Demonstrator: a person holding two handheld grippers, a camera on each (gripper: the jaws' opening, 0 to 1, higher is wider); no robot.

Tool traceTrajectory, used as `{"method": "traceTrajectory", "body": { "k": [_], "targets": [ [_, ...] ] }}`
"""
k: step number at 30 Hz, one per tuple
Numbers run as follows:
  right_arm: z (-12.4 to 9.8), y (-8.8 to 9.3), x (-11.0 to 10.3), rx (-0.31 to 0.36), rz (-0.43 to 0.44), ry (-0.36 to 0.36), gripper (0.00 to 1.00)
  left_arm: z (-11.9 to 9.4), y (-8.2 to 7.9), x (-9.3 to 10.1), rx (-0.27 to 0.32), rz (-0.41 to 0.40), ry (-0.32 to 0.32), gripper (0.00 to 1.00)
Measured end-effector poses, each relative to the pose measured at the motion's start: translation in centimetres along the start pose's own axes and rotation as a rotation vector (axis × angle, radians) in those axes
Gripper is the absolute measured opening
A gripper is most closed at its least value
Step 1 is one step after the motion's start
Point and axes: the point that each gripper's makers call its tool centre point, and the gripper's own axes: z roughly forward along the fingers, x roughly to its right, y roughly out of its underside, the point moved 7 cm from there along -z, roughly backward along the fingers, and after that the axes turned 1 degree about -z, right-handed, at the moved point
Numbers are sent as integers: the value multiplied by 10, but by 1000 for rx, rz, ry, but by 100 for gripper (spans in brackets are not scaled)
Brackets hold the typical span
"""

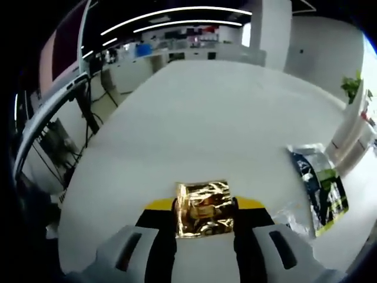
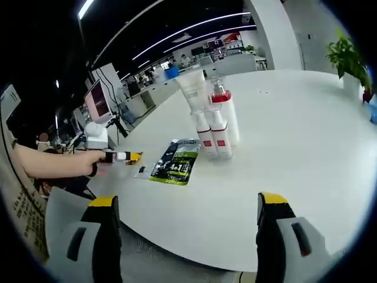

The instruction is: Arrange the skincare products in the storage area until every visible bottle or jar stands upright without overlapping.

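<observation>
Left tool [image 1: 205,221] clenched on gold foil sachet [image 1: 204,209], bottom centre; right tool [image 2: 187,227] released, jaws wide apart. White bench [image 2: 294,135]. Upright bottles [image 2: 213,118] clustered upper centre: likely light, rigid, slippery; grip mid-body. Green-black sachet [image 2: 175,161] lying flat: limp, pinch edge.

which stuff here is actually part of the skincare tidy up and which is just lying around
Part of the job:
- gold foil packet, clamped between the left gripper jaws
- dark sachet, lying flat on the white table
- red-and-white bottles, upright in a tight group
- white tube, standing behind them

Just lying about:
- potted plant
- monitor
</observation>
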Motion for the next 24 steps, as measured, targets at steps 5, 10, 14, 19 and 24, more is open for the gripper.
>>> {"method": "traceTrajectory", "body": {
  "k": [5, 10, 14, 19, 24],
  "targets": [
    [0, 0, 0, 5, 2, -2, 97, -2, -4, 2, 4, -14, 1, 33],
    [-1, 0, 0, 10, 4, -6, 97, -5, -10, 7, 17, -10, 8, 32],
    [0, -1, 0, 13, 4, -11, 97, -5, -17, 12, 27, -14, 14, 32],
    [0, -1, -1, 13, 1, -17, 97, -4, -25, 23, 37, -18, 25, 32],
    [-1, -1, -1, 18, 4, -21, 97, -3, -29, 34, 41, -19, 35, 31]
  ]
}}
